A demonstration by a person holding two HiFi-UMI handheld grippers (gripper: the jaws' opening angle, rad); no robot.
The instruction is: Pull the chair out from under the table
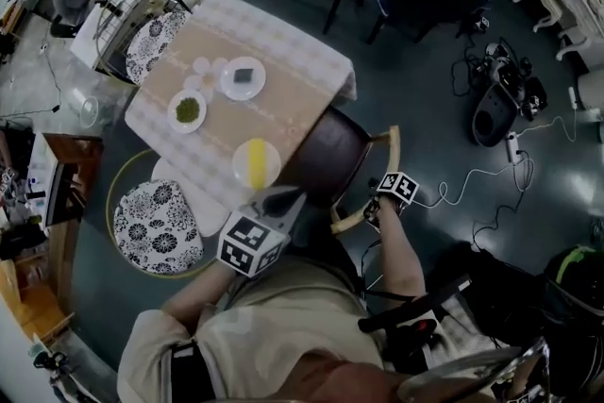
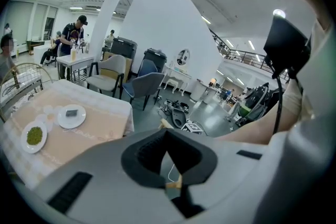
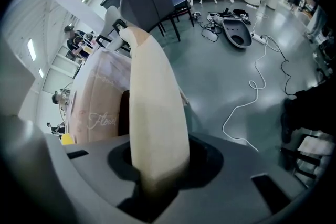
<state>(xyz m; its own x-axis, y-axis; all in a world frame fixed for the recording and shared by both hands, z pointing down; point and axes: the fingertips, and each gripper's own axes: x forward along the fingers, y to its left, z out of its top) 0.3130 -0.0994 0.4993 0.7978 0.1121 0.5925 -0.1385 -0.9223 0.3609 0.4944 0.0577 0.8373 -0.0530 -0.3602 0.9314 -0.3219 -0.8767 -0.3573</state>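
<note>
Here, chair point(image 1: 328, 156): dark seat, pale curved back.

Table point(image 1: 326, 61): square, pale checked cloth, beige runner point(image 1: 283, 104) laid across the middle.
On the runner: plate of green food point(image 1: 187, 110); plate with a dark square item point(image 1: 243, 77); plate with a yellow item point(image 1: 257, 163) near the front edge; a few small white discs point(image 1: 201, 64) beside the first two plates.
Floor point(image 1: 415, 109): dark grey, glossy.
On it: white cable point(image 1: 472, 179) in loose loops; dark device point(image 1: 493, 113) with tangled leads; chair point(image 1: 330, 151), dark seat close against the table's corner.
</note>
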